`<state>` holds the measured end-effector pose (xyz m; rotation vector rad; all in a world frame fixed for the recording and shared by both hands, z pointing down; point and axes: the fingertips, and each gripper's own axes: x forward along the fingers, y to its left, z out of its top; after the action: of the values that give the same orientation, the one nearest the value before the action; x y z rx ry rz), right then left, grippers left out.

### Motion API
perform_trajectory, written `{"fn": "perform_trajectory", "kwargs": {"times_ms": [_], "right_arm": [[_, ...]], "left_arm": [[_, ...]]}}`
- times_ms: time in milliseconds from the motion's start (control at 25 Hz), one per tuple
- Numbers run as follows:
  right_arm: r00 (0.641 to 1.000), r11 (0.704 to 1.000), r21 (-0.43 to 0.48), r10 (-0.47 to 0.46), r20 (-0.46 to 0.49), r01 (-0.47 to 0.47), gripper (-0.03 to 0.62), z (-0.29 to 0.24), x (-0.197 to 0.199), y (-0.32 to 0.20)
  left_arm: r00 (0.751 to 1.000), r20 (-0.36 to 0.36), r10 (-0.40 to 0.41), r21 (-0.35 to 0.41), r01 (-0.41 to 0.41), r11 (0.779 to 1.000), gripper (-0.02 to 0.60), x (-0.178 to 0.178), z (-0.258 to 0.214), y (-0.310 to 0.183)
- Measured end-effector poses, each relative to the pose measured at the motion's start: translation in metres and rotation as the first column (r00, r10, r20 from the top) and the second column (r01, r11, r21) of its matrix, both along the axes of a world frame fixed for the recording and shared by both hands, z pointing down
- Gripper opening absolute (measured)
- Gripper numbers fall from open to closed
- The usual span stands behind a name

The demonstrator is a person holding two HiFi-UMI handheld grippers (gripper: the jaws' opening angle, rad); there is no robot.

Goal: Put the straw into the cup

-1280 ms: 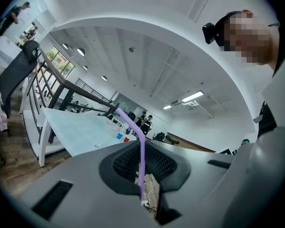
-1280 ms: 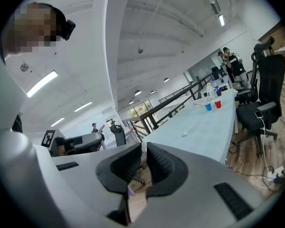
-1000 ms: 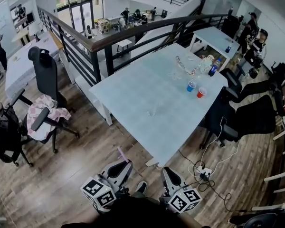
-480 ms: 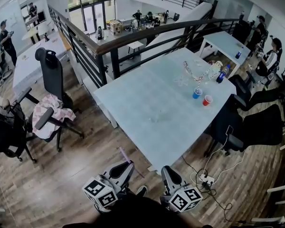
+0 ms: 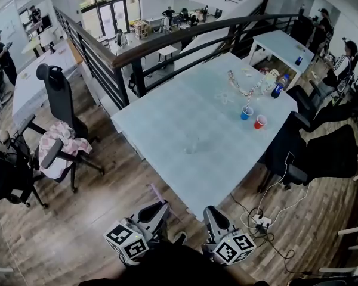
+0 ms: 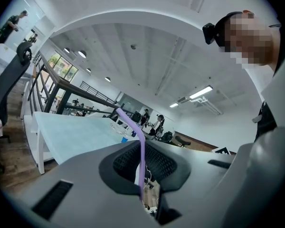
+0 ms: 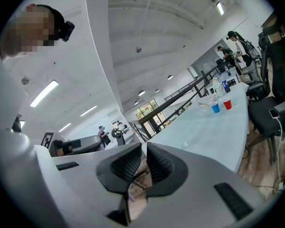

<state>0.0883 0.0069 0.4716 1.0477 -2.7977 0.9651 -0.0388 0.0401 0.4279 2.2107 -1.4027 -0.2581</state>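
A purple bendy straw [image 5: 156, 193] stands up from my left gripper [image 5: 159, 207], low in the head view just short of the table's near corner. In the left gripper view the straw [image 6: 141, 148] rises between the pressed pads, its bent tip leaning left. My right gripper [image 5: 211, 213] hangs beside the left one; its pads [image 7: 128, 164] stand together with nothing between them. A blue cup [image 5: 246, 112] and a red cup [image 5: 260, 121] stand far off on the right side of the pale table [image 5: 185, 118]; the right gripper view shows them as a blue cup [image 7: 215, 108] and a red cup [image 7: 227, 104].
Bottles and clutter [image 5: 250, 85] lie behind the cups. A small clear object [image 5: 191, 148] sits mid-table. Black office chairs [image 5: 319, 154] line the right edge, and a chair with a pink cloth [image 5: 59, 149] stands at left. A power strip with cables [image 5: 259, 219] lies on the floor. A railing [image 5: 161, 40] runs behind.
The table has drawn a little nearer and lower in the head view as both grippers moved towards it. The left keeps the straw; neither gripper's jaws changed.
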Motion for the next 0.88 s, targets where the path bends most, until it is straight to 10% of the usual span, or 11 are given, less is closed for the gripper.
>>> {"fn": "perform_trajectory", "kwargs": {"times_ms": [880], "right_arm": [[0.982, 0.982, 0.001, 0.19, 0.002, -0.19, 0.055, -0.004, -0.049, -0.139]], "left_arm": [[0.993, 0.012, 0.121, 0.034, -0.121, 0.992, 0.038, -0.076, -0.01, -0.178]]}}
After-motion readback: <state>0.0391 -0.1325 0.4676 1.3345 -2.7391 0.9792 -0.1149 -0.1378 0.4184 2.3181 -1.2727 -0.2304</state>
